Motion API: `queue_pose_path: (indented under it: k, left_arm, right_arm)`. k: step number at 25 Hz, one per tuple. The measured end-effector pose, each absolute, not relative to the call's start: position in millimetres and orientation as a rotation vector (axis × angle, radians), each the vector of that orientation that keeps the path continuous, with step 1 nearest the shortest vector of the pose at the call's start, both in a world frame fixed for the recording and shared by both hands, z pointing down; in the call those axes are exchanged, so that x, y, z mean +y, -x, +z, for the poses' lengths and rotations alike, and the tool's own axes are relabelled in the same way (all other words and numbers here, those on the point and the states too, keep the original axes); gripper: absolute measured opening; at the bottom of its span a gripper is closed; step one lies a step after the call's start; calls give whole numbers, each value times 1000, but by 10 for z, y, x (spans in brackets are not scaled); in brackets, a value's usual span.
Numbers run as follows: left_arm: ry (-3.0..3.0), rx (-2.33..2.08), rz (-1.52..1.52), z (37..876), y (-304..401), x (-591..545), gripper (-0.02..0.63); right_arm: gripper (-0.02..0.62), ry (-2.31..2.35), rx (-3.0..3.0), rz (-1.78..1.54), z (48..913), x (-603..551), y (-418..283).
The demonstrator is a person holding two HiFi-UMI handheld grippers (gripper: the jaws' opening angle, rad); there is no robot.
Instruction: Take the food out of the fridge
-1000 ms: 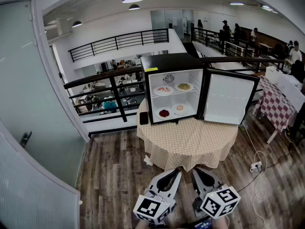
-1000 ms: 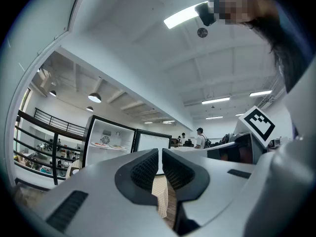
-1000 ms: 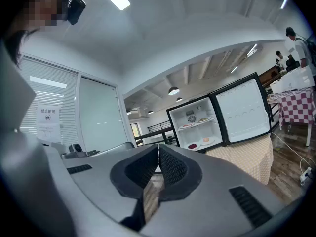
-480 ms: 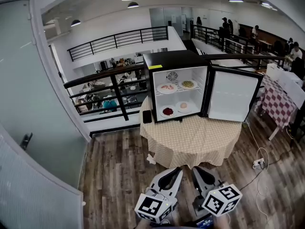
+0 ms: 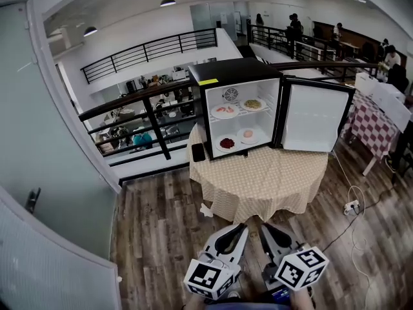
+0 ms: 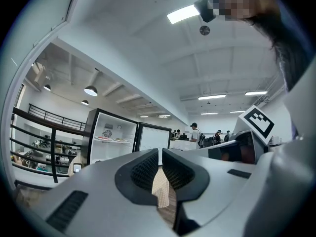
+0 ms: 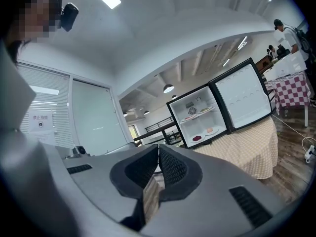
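Both grippers are hanging low at the bottom of the head view, side by side, pointing out toward the fridge (image 5: 239, 76) and well apart from it. The left gripper (image 5: 241, 227) is sitting with its jaws pressed together at the tips and nothing pinched between them. In its own view only a sliver of tablecloth and floor (image 5: 161, 225) is showing through the slit behind the pads. Same deal for the right gripper (image 5: 264, 227): jaws fully together, not holding a thing.

The fridge is sitting on a round table (image 5: 264, 179) with a tan checked cloth, and its door (image 5: 316, 124) is hanging wide open to the right. All the food is sitting inside on 4 plates (image 5: 224, 111): 2 are resting on the wire shelf up top and 2 on the bottom of the compartment. The lower left one is showing something dark red and the lower right one something pale orange. I can't make out what the upper 2 are holding.

A dark phone (image 5: 198, 152) is standing just beside the fridge's left side, near the table edge. A black railing (image 5: 148, 102) is running behind the table, with people sitting and standing well beyond it.
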State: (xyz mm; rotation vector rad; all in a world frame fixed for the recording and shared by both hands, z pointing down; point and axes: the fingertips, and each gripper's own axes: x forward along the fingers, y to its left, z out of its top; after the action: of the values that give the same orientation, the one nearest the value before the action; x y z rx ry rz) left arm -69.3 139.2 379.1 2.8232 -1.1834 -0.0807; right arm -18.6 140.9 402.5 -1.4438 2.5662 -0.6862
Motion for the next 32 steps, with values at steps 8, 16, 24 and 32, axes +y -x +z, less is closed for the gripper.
queue_pose_path:
  k: [8,16,24,32]
  left_arm:
    - [-2821,-1122,-51,3936,727,1364,35]
    - [-2795,-1154,-36,3997,723,1101,35]
    - [-2732,-1261,-23,4059,598,441,35]
    - [-2692,-1315,-49,3993,103,-349,35]
  right_arm:
    - [20,1495,2547,-720,4143,1385,218]
    - [20,1465,2565,-756,4233,1067,198]
    - [20,1392,2613,-794,4309,397,3]
    - [20,1344,2666,-785,4221,-458,-484]
